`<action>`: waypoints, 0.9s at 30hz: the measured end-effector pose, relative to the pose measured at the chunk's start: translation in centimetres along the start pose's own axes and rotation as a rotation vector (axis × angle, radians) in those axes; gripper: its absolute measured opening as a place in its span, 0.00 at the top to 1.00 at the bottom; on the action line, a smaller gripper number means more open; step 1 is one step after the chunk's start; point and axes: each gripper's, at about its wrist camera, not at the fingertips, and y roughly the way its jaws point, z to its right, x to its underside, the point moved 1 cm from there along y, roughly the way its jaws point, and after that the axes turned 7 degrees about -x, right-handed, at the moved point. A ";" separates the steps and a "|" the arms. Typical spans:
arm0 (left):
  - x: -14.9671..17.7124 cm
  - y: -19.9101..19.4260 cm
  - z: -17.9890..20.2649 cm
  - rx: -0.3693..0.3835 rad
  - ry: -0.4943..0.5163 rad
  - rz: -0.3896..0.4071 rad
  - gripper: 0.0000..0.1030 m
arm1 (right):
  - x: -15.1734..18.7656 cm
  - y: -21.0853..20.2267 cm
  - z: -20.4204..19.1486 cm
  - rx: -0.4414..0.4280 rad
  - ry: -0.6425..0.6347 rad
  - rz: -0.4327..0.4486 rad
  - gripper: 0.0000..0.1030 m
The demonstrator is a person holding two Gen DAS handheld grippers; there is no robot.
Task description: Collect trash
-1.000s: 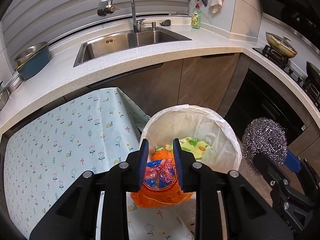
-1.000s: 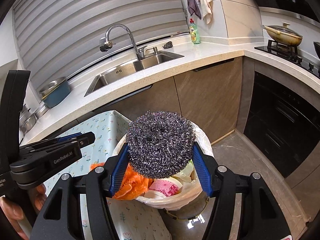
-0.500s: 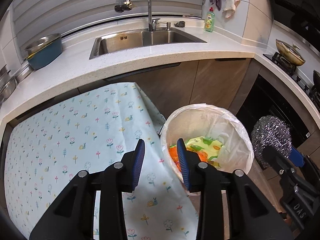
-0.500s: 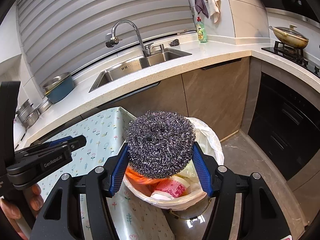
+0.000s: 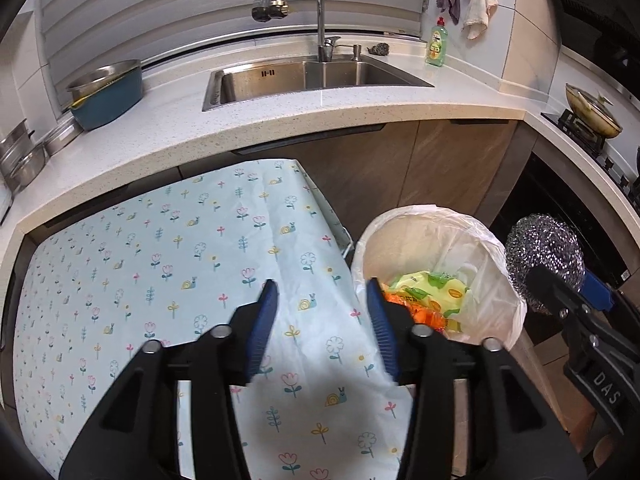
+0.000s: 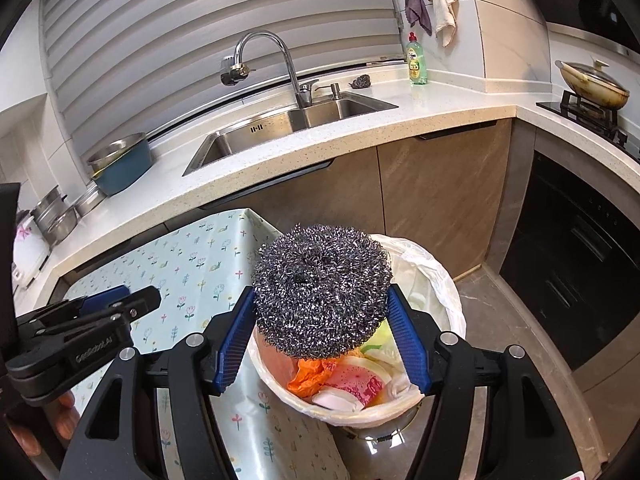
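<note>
My right gripper (image 6: pixel 322 300) is shut on a steel wool scrubber (image 6: pixel 322 292) and holds it above the near left rim of the trash bin (image 6: pixel 452 300). The scrubber also shows in the left wrist view (image 5: pixel 544 256), right of the bin (image 5: pixel 500 248). The bin has a white liner and holds an orange wrapper (image 6: pixel 308 374), a pink and white wrapper (image 6: pixel 356 384) and a yellow-green packet (image 5: pixel 432 290). My left gripper (image 5: pixel 322 294) is open and empty over the floral tablecloth (image 5: pixel 160 264), just left of the bin. It shows at the left in the right wrist view (image 6: pixel 120 300).
The table with the tablecloth stands against a white counter (image 5: pixel 280 120) with a steel sink (image 5: pixel 312 76) and tap. A blue basin (image 5: pixel 108 92) and metal pots sit on the left. A soap bottle (image 5: pixel 436 42) and a pan (image 5: pixel 592 110) on the stove are on the right.
My left gripper opened and let the orange wrapper fall into the bin, then drew back left over the tablecloth. My right gripper kept hold of the scrubber and rose slightly.
</note>
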 end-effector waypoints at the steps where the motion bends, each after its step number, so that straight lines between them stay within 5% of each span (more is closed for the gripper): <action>1: 0.0 -0.1 -0.2 -0.007 -0.001 0.007 0.48 | 0.0 0.1 -0.2 0.004 -0.006 0.001 0.36; 27: 2.0 -3.6 -3.0 -0.092 -0.048 0.047 0.18 | 0.3 -2.7 -4.4 -0.017 -0.141 -0.018 0.18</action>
